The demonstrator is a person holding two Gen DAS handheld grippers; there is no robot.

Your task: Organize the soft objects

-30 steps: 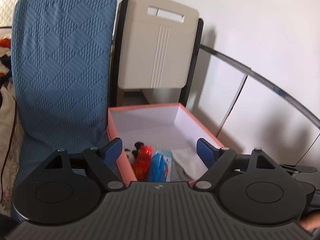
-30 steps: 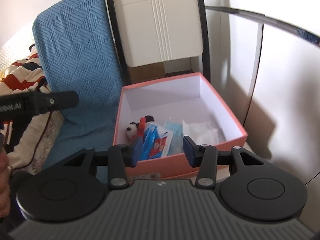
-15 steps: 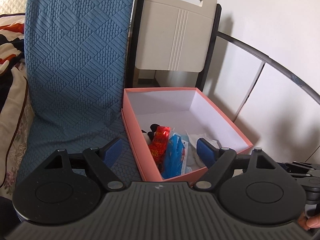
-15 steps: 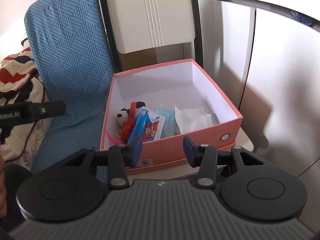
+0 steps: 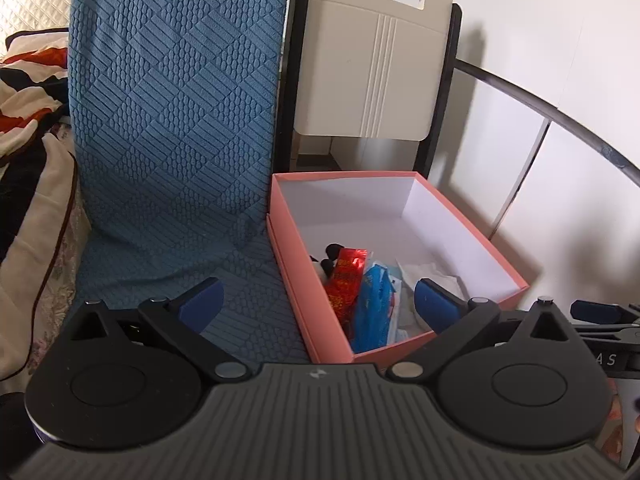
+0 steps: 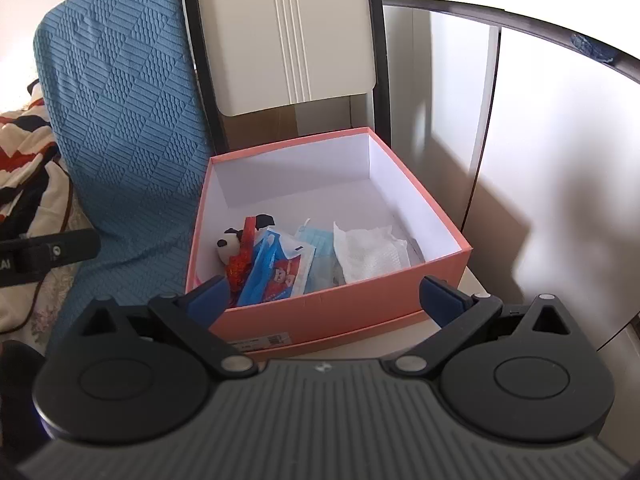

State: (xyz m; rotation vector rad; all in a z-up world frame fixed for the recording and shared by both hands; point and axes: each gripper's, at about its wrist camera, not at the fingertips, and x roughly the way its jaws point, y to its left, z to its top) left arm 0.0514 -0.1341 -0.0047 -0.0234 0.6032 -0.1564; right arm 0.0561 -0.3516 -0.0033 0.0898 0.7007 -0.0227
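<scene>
An open pink box (image 6: 340, 308) holds a panda plush (image 6: 226, 246), a red packet (image 6: 240, 266), a blue tissue pack (image 6: 280, 268), a blue face mask (image 6: 320, 240) and a white crumpled cloth (image 6: 368, 254). My right gripper (image 6: 323, 294) hovers just before the box's front wall, its jaws opening with nothing between them. In the left wrist view the same box (image 5: 296, 280) lies ahead and to the right. My left gripper (image 5: 318, 300) hangs near its front left corner, jaws also opening and empty. The red packet (image 5: 346, 276) and tissue pack (image 5: 372, 304) show inside.
A blue textured cushion (image 5: 172, 120) stands left of the box, with a patterned blanket (image 5: 24, 92) beyond it. A beige folded panel (image 5: 368, 64) leans behind. A dark curved rail (image 5: 560, 116) and white wall bound the right. The box rests on a white surface (image 6: 470, 280).
Both grippers' fingers have spread much wider apart, the right one most. The left view has tipped down, so more of the box's inside shows. The box fills more of the right view.
</scene>
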